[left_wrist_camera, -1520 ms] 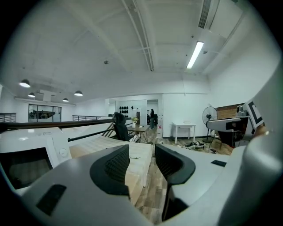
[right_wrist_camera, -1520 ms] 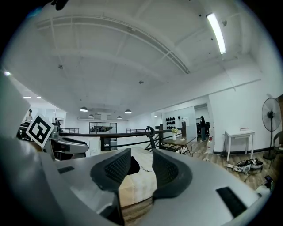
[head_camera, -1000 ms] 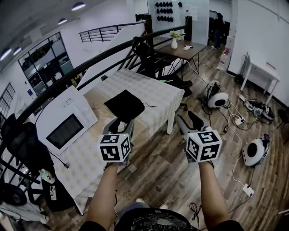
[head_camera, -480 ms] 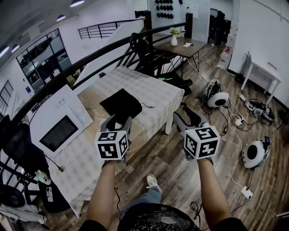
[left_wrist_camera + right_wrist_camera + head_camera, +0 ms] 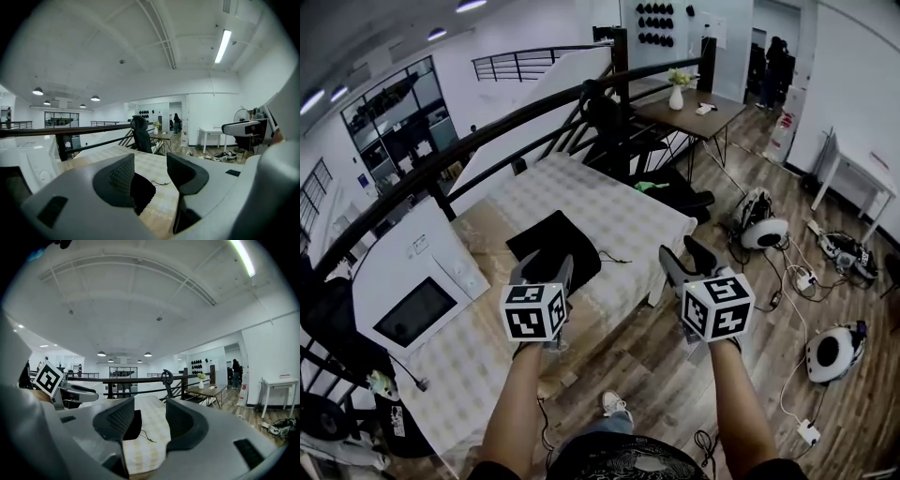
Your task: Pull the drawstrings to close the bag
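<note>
A black drawstring bag [image 5: 553, 242] lies flat on the checked table [image 5: 619, 211], with a thin drawstring [image 5: 614, 257] trailing off its right side. My left gripper [image 5: 541, 272] hovers open just in front of the bag, nothing between its jaws. My right gripper [image 5: 692, 263] is open too, held off the table's right edge over the wooden floor. In the left gripper view the bag [image 5: 143, 191] shows between the jaws of the left gripper [image 5: 151, 171]. From the right gripper [image 5: 146, 417] the bag [image 5: 134, 423] and its string [image 5: 146, 437] lie ahead on the table.
A white microwave [image 5: 411, 281] stands on the table's left part. A black railing [image 5: 516, 117] runs behind the table, with an office chair [image 5: 605, 108] and a desk with a vase [image 5: 677, 94] beyond. Round devices and cables [image 5: 769, 230] lie on the floor at right.
Both grippers have come closer to the table and the bag. The view has shifted forward as the person steps toward the table.
</note>
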The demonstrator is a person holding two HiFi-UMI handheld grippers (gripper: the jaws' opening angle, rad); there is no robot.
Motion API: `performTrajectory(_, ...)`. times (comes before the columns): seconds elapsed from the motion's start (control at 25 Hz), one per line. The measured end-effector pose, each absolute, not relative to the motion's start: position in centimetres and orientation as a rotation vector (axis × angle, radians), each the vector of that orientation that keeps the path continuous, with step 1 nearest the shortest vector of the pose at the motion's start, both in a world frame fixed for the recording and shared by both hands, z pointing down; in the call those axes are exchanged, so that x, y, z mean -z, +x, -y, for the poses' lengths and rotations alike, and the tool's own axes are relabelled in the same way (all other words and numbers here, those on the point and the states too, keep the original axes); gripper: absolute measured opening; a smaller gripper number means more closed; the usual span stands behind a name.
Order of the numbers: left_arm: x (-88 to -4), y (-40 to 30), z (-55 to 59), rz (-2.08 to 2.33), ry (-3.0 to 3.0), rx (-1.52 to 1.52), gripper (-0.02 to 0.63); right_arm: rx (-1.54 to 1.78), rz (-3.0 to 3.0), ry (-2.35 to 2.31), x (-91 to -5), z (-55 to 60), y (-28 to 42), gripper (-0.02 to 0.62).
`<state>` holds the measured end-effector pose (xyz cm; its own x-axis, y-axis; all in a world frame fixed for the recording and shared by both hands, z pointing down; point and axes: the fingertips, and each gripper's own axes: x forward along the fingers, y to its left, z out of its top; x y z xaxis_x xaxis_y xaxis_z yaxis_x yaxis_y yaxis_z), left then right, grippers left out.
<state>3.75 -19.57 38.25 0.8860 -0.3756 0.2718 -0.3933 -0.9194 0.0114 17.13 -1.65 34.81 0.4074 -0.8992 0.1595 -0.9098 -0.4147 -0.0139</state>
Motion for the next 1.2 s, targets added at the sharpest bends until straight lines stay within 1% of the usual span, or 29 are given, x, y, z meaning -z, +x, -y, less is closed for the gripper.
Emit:
performTrajectory(0.28, -37.9, 7.2, 27.1, 0.679, 2.95, -0.401, 0.219, -0.229, 1.692, 2.529, -34.3, 9.5, 21.7, 0.195)
performTrajectory(0.52, -38.0, 8.0, 32.7, 0.765, 2.912, -0.396, 0.221, -0.227, 1.758, 2.482, -34.0, 15.9, 23.9, 0.195)
performTrajectory(0.84, -38.1, 7.9, 37.2, 0.841, 2.875, -0.383, 0.221, -0.232, 1.824, 2.428, -34.2, 21.4, 24.6, 0.195)
performTrajectory(1.2, -38.0, 6.9, 39.2, 0.905, 2.865, -0.383, 0.222, -0.219, 1.892, 2.371, -34.3, 24.6, 24.4, 0.195)
